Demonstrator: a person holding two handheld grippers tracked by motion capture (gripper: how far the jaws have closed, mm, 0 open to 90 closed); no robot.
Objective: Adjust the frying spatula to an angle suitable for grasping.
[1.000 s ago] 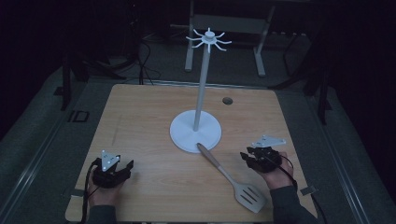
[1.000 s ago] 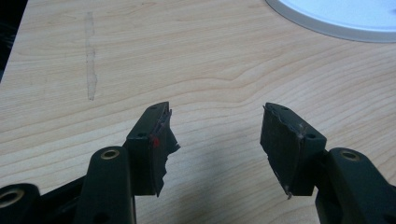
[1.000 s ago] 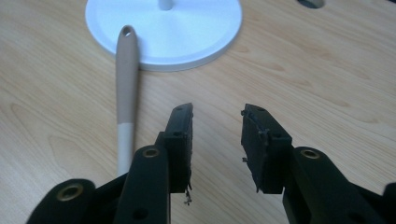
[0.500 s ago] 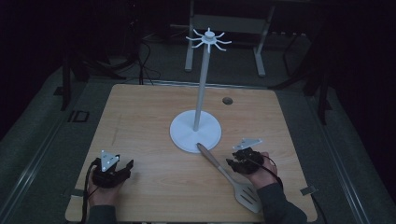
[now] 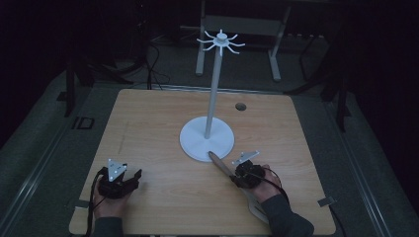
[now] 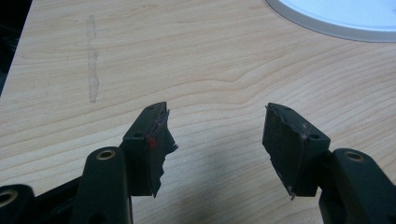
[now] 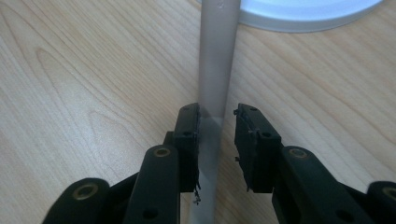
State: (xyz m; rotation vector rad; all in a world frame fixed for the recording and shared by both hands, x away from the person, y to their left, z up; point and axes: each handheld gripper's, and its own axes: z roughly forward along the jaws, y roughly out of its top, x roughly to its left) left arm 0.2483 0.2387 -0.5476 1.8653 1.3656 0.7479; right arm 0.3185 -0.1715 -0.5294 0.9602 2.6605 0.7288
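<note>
My right gripper [image 7: 217, 121] straddles the spatula's handle [image 7: 215, 70]; my left gripper [image 6: 217, 135] rests open over bare table.

In the right gripper view my jaws have just been closing around the grey handle: the left pad touches it, while a thin gap seems to remain at the right pad, so I cannot call it a firm grip. The spatula [image 5: 222, 165] lies flat on the wooden table [image 5: 148, 128], its handle tip just beside the white base of the hook stand [image 5: 206, 140]. My right hand [image 5: 257, 180] hides most of its slotted blade near the table's front edge. My left gripper's jaws stand wide apart, holding nothing.
</note>
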